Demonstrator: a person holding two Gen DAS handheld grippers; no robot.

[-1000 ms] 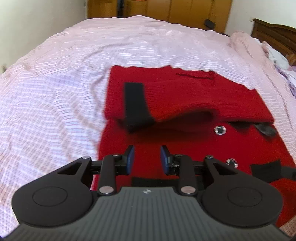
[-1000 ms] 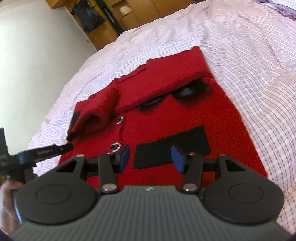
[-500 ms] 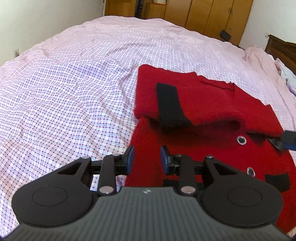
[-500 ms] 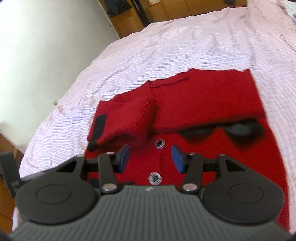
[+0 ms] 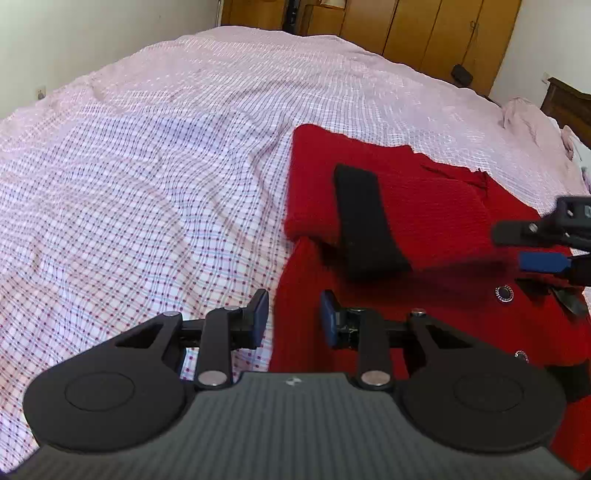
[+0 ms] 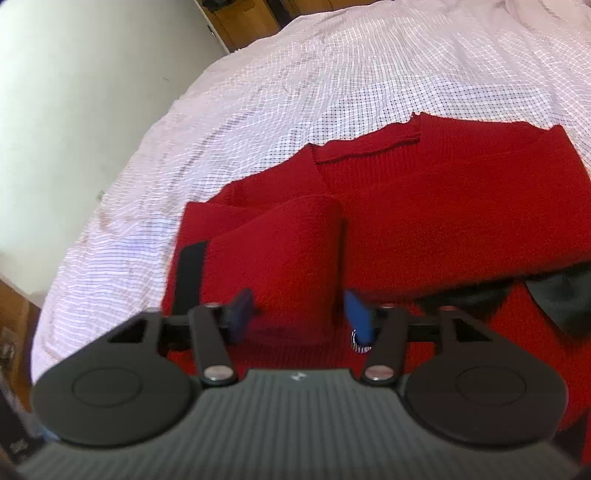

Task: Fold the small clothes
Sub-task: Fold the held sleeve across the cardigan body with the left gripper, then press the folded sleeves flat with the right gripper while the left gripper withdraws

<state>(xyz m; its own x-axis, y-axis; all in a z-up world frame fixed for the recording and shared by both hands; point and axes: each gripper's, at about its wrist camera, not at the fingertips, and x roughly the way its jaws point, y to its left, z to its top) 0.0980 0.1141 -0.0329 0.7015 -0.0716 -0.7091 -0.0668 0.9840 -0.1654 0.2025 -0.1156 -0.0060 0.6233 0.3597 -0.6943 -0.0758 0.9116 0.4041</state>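
Bed [image 5: 147, 177], checked sheet. Red cardigan [image 6: 461, 206]: black-cuffed sleeve [image 5: 406, 206] folded across the chest; body unfolded. Left gripper [image 5: 291, 317] and right gripper [image 6: 299, 314]: fingers spread, nothing held.

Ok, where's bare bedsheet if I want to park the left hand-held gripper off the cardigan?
The checked bedsheet lies bare all along the left edge of the red cardigan, up toward the wooden wardrobe. It is crowded to the right: the folded sleeve with its black cuff, and the right hand-held gripper over the snap buttons.
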